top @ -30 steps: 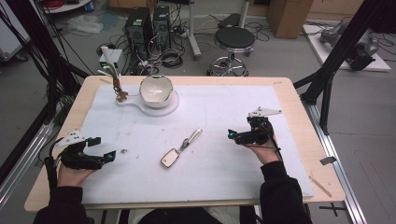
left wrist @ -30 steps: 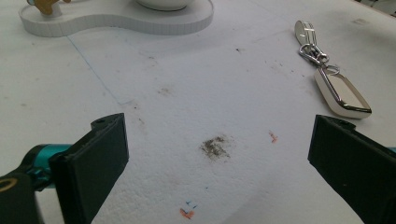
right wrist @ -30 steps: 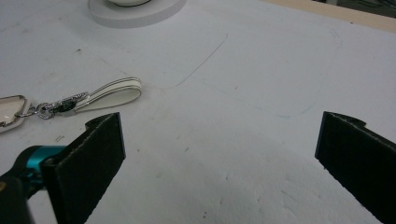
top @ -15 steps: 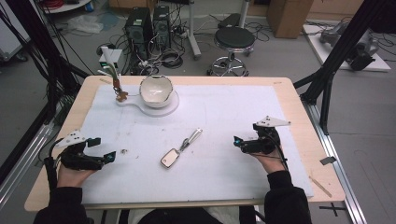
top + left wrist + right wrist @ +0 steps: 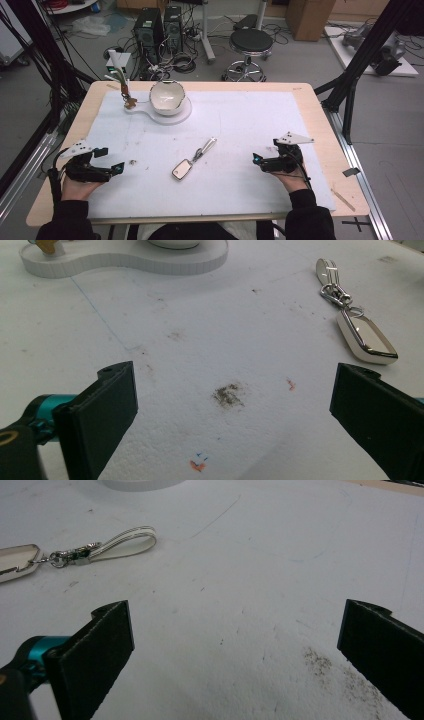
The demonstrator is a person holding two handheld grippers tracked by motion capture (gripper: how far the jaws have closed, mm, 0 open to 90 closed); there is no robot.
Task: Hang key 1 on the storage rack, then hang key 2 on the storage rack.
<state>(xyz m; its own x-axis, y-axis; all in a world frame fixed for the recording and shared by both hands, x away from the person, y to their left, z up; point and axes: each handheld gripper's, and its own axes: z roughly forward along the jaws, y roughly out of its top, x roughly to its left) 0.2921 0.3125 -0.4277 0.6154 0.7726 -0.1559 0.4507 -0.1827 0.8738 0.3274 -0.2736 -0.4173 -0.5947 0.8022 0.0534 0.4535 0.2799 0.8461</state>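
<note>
Cables, computer towers and a round stool crowd the floor beyond a wooden table whose top is mostly covered by a white mat. At the left, the left gripper rests near the mat's left edge, its jaws spread wide with nothing between them; bare mat lies ahead of it in the left gripper view, marked by a grey smudge. Toward the far left corner, a white bowl sits on a white stand. Mid-mat, well apart from both grippers, lies the key fob with its metal clip and white strap loop, open mat on every side. At the right, the right gripper hovers near the mat's right part, jaws wide apart and empty. No writing can be read on any item.
</note>
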